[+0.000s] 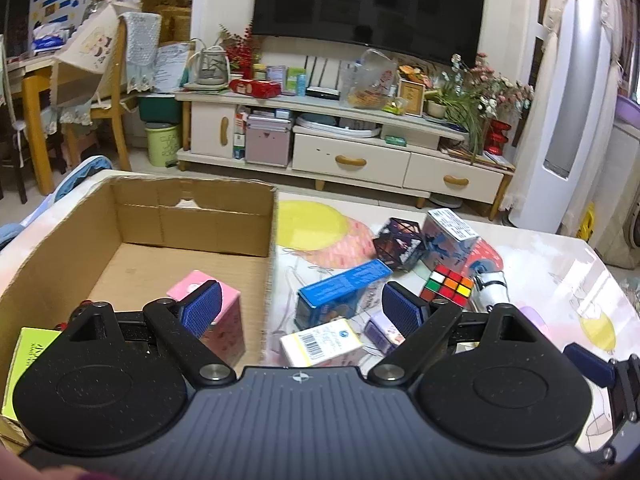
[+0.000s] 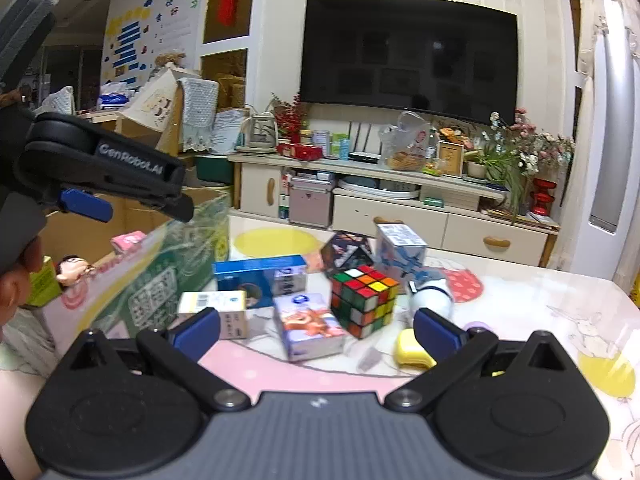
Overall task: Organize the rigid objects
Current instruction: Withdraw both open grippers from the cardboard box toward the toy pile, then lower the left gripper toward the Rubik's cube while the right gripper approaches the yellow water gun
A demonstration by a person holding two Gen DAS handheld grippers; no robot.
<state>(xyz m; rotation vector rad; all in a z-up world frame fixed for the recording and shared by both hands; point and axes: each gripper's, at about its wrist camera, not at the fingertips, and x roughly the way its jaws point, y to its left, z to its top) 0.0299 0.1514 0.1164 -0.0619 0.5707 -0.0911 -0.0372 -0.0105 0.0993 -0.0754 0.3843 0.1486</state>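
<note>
The left tool (image 2: 86,204) has "GenRobot.AI" in grey letters on its black arm. The small white box (image 1: 322,343) has a barcode, but its numbers are too small to read. The big cardboard box (image 2: 156,280) has a square code on its side. Other words are too blurry.

Dark television (image 1: 370,0) above cluttered cream cabinet (image 1: 344,152)
</note>
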